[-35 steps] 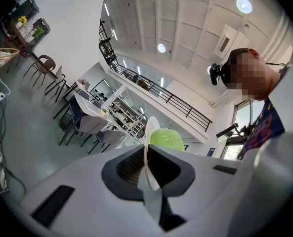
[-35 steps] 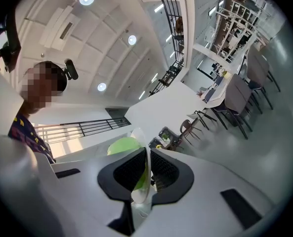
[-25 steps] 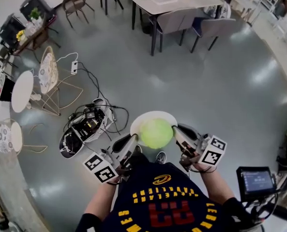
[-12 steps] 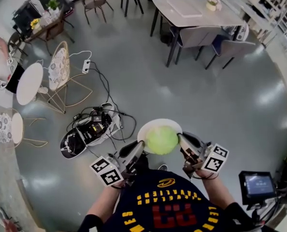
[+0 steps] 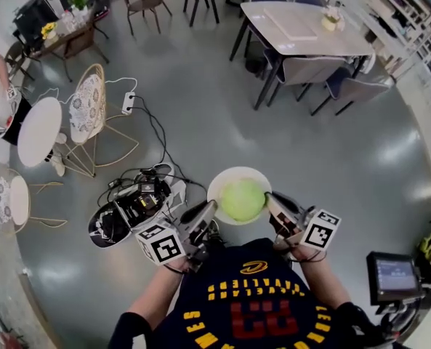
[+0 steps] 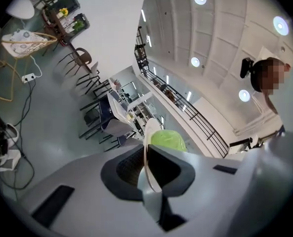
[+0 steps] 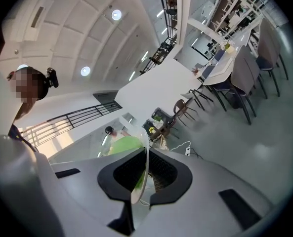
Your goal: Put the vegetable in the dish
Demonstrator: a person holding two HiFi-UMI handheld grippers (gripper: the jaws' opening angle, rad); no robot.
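You keep both arms bent and drawn in close. The left gripper and right gripper each clamp an opposite edge of the white dish, holding it level above the floor. The green vegetable lies in the dish. The hold is unchanged from half a second ago.

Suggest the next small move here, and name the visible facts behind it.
Probably hold the dish level and carry it toward the table: the cabbage already sits in it, and the left gripper and right gripper each clamp its rim above the floor.
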